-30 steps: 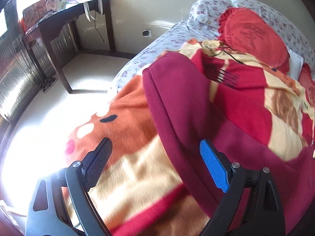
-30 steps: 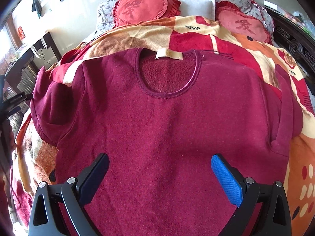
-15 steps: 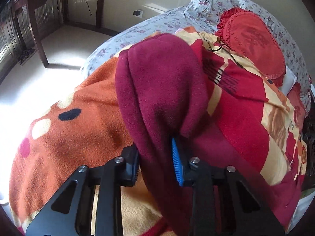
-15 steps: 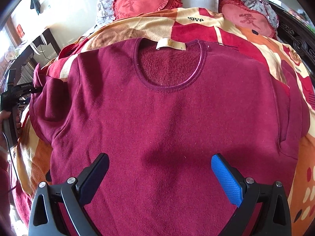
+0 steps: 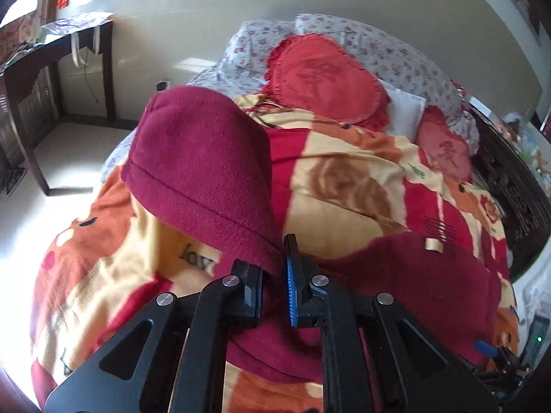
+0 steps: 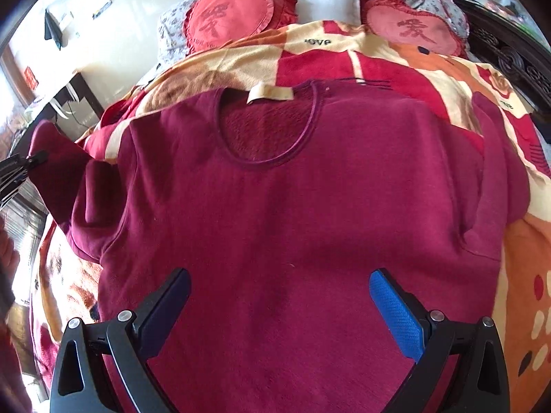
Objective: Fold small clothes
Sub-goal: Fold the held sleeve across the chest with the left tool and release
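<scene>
Bed: covered by a patterned blanket.
Sweater: maroon, flat on the blanket, neckline toward the pillows.
Sleeve: lifted at the bed's left edge.
Left tongs: clenched on the sleeve.
Right tongs: released, above the sweater's lower half.

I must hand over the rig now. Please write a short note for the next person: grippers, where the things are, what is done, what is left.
Left gripper: shut on the sleeve of the sweater, lifted off the blanket.
Right gripper: open, above the sweater's lower front, holding nothing.
Sweater: flat on the blanket, front up, collar toward the pillows.
Done: one sleeve gripped and raised.
Left: probably lay that sleeve across the body, then the other sleeve, then fold the body.
</scene>
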Demonstrator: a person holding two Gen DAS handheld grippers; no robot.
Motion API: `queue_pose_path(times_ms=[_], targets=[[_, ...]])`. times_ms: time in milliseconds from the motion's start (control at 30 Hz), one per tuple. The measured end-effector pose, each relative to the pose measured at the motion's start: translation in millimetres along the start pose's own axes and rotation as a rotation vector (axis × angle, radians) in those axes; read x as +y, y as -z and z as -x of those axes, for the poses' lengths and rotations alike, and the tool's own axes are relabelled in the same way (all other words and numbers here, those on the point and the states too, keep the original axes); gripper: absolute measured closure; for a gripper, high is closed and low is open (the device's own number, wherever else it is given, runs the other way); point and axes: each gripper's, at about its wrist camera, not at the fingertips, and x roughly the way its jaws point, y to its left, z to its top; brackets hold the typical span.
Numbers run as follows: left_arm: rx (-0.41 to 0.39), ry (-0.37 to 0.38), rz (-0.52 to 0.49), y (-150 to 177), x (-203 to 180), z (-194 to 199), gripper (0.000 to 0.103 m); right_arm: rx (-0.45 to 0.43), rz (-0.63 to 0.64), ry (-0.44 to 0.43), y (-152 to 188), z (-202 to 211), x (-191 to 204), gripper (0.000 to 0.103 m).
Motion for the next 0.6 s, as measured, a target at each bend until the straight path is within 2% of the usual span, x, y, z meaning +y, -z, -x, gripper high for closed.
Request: queue_pose_path(times_ms=[167, 333, 400, 467, 600], targets=[[0.029, 0.116, -0.126, 33.7, -84.1, 17.1, 0.093, -0.039, -0.012, 0.009, 0.0, 19.2, -13.7, 0.000], [0.130, 0.199, -0.210, 87.3, -160.9, -0.3, 0.094, -0.061, -0.063, 0.030, 1.9, 33.5, -39.4, 0.000], [0.193, 0.223, -0.228, 108.9, -180.7, -17.0, 0.093, -0.065, -0.088, 0.040, 4.2, 37.2, -50.2, 0.000], [0.250, 0.213, -0.257, 130.4, -198.2, -34.3, 0.093, -0.061, -0.111, 0.055, 7.2, 39.5, -62.7, 0.000], [0.358, 0.219, -0.285, 158.9, -210.4, -54.4, 0.093, -0.048, -0.136, 0.080, 11.1, 41.0, -81.5, 0.000]])
